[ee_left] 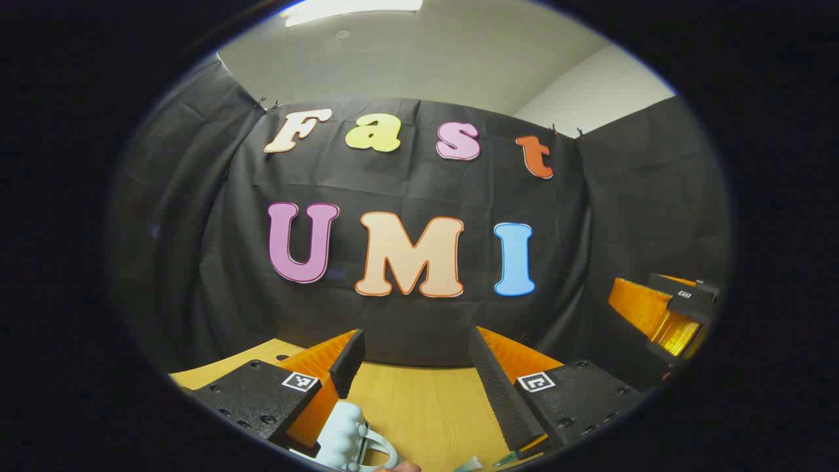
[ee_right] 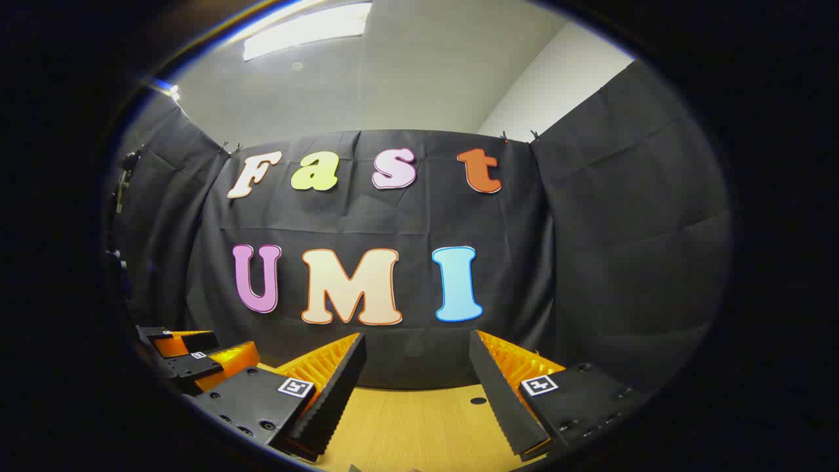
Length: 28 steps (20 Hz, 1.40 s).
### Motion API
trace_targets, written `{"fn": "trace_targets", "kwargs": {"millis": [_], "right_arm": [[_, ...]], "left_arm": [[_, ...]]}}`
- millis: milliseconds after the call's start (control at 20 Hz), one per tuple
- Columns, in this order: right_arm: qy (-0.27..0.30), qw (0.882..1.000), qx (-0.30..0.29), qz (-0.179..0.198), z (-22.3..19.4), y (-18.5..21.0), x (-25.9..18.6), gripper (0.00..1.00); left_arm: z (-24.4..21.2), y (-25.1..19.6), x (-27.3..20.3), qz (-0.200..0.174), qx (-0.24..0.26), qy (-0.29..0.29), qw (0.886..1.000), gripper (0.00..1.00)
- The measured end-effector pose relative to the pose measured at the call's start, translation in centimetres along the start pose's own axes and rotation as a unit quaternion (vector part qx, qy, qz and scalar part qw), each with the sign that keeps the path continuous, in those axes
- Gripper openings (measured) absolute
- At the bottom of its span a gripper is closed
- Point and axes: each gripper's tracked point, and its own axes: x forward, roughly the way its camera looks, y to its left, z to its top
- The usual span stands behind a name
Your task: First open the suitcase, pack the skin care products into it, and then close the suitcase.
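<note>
Left gripper view showed my left gripper [ee_left: 419, 387] with jaws wide apart, holding nothing. A pale blue thing [ee_left: 347, 436], maybe the suitcase handle, sat low between them on the counter [ee_left: 426, 406]. My right gripper [ee_right: 419, 393] was spread and empty too. Both pointed high at the wall, so I could reach down and miss.

Two grippers [ee_left: 417, 367] [ee_right: 417, 370], one table [ee_left: 426, 406], one pale-blue object [ee_left: 344, 432]

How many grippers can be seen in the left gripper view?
2: the left gripper, open, at the bottom over the table; the right gripper at the right edge.
</note>
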Motion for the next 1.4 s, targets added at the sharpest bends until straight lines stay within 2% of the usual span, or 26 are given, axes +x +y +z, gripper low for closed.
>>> {"fn": "trace_targets", "kwargs": {"millis": [150, 300, 350, 400, 500, 800, 1050, 1300, 1400], "right_arm": [[0.017, 1.000, 0.004, 0.022, -1.7, -0.3, 0.2, 0.98], [0.027, 0.998, 0.007, 0.052, -3.1, -0.3, 0.6, 0.99], [0.031, 0.998, 0.006, 0.054, -3.5, -0.6, 0.9, 0.96], [0.039, 0.998, 0.005, 0.052, -4.1, -0.8, 1.1, 1.00], [0.046, 0.998, 0.007, 0.048, -4.5, -0.8, 1.3, 0.99], [0.059, 0.998, -0.020, 0.022, -5.8, -0.5, 1.7, 0.98], [0.080, 0.996, -0.037, 0.005, -7.3, -0.6, 1.5, 0.99], [0.091, 0.995, -0.047, -0.001, -7.7, -0.9, 1.4, 0.99], [0.091, 0.994, -0.054, -0.001, -7.8, -1.0, 1.4, 0.99]], "left_arm": [[-3.2, -0.1, 0.0, 0.010, 0.007, 0.049, 0.999, 0.94], [-6.4, 1.5, -0.5, 0.049, 0.018, 0.085, 0.995, 0.94], [-7.7, 1.8, -0.7, 0.056, 0.021, 0.101, 0.993, 0.94], [-9.4, 2.1, -0.9, 0.059, 0.023, 0.121, 0.991, 0.95], [-12.8, 2.5, -1.0, 0.054, 0.023, 0.163, 0.985, 0.94], [-22.7, 3.4, -1.8, 0.041, 0.005, 0.313, 0.949, 0.95], [-25.4, 2.3, -2.0, 0.010, 0.010, 0.361, 0.932, 0.95], [-29.6, 1.7, -2.8, 0.009, -0.012, 0.430, 0.903, 0.95], [-30.8, 1.2, -3.2, 0.003, -0.021, 0.449, 0.893, 0.92]]}}
